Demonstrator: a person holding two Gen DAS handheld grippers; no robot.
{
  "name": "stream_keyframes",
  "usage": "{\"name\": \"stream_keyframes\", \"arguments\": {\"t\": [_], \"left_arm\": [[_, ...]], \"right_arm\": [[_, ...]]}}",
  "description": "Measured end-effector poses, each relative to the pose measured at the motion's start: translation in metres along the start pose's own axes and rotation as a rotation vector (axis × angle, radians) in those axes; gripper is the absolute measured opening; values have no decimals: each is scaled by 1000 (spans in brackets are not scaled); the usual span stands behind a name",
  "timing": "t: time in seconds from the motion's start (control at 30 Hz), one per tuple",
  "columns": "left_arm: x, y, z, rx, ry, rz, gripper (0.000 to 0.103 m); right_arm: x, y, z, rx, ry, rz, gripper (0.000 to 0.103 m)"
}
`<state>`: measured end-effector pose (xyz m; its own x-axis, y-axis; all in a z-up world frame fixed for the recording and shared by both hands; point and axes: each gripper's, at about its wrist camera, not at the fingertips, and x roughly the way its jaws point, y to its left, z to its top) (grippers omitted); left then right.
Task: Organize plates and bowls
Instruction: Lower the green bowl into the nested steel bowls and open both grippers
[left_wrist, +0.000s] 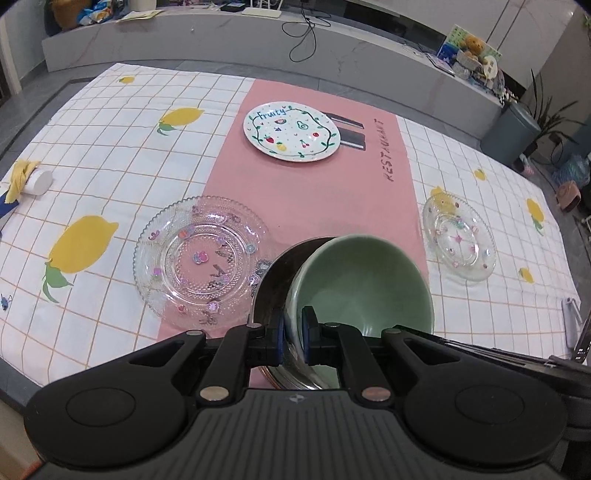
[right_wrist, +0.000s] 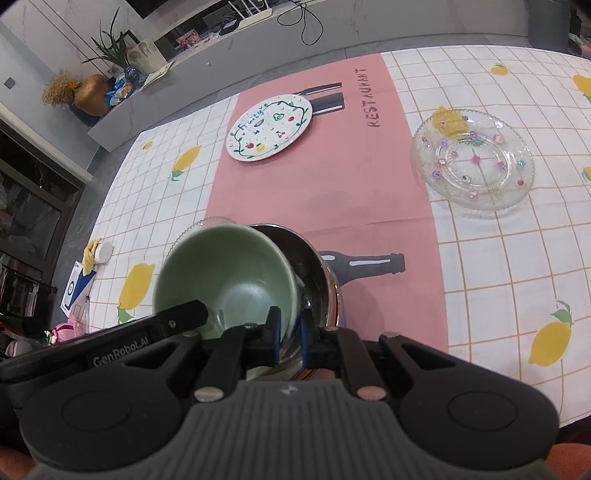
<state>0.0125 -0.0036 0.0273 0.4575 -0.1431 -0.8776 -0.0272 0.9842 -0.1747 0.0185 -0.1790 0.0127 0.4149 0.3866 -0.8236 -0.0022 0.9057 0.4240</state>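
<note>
A green bowl (left_wrist: 364, 284) sits tilted inside a steel bowl (left_wrist: 273, 280) near the table's front. My left gripper (left_wrist: 293, 332) is shut on the green bowl's near rim. My right gripper (right_wrist: 290, 338) is shut on the rims of the green bowl (right_wrist: 225, 277) and steel bowl (right_wrist: 314, 273) from the other side. A large glass plate (left_wrist: 201, 260) lies left of the bowls. A small glass plate (left_wrist: 460, 238) lies at the right; it also shows in the right wrist view (right_wrist: 474, 164). A white "Fruity" plate (left_wrist: 291, 131) rests on the pink runner (left_wrist: 317, 192).
A white cap with a yellow cloth (left_wrist: 35, 181) lies at the table's left edge. A grey counter (left_wrist: 221, 40) with cables runs behind the table. A grey bin (left_wrist: 511, 127) stands at the far right. A blue-and-white card (right_wrist: 75, 288) lies at the table's left edge.
</note>
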Motion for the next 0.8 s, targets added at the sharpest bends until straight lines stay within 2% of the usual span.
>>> {"name": "stream_keyframes", "arguments": {"t": [0.17,0.3,0.4,0.57,0.8], "left_arm": [[6,3,0,1,26,-6,11],[9,-3,0,49,31,16,12],[9,-1,2,43,30,24,13],[3,1,7,54,3,5,13],[-13,-1,12,58,-40,-20,13]], "right_arm": [[5,0,0,-5,16,-14,8],[8,3,2,-15,4,-41,7],[10,4,4,-28,1,-60,9],[13,7,5,-60,-3,-82,9],[1,7,7,-74,-30,-71,12]]}}
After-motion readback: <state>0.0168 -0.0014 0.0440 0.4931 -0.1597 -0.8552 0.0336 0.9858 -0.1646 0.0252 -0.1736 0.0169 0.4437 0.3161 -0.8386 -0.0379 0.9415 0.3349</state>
